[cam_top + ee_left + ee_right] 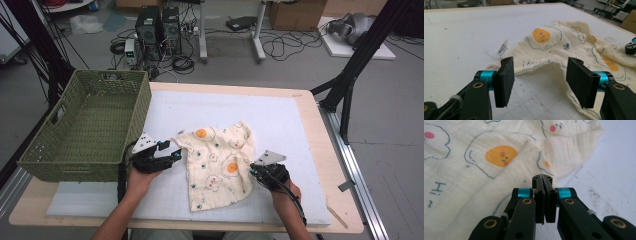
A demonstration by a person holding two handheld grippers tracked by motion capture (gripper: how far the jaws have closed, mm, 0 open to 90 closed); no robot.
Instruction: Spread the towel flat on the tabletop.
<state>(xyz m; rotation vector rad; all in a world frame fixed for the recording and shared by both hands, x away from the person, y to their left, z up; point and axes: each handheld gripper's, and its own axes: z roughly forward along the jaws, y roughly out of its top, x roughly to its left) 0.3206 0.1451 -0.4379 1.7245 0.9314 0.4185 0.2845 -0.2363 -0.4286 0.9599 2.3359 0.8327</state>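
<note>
The egg-print cloth (pixel 220 165) lies crumpled in the middle of the white mat (pixel 280 120), right of the green basket (pixel 90 125). It looks light and soft, so an edge or corner seems best to pinch. The left gripper (pixel 539 75) stands released at its left edge; the right gripper (pixel 544 183) is clenched on nothing visible at its right edge.

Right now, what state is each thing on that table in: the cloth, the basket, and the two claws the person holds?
Cloth: rumpled, spread on the white mat, left edge lifted in a fold.
Tag: sticking out at the cloth's edge.
Basket: upright, empty as far as shows.
Left claw: open, jaws either side of the cloth's raised edge, not pressing it.
Right claw: shut, nothing seen between the jaws, at the cloth's right edge.
</note>
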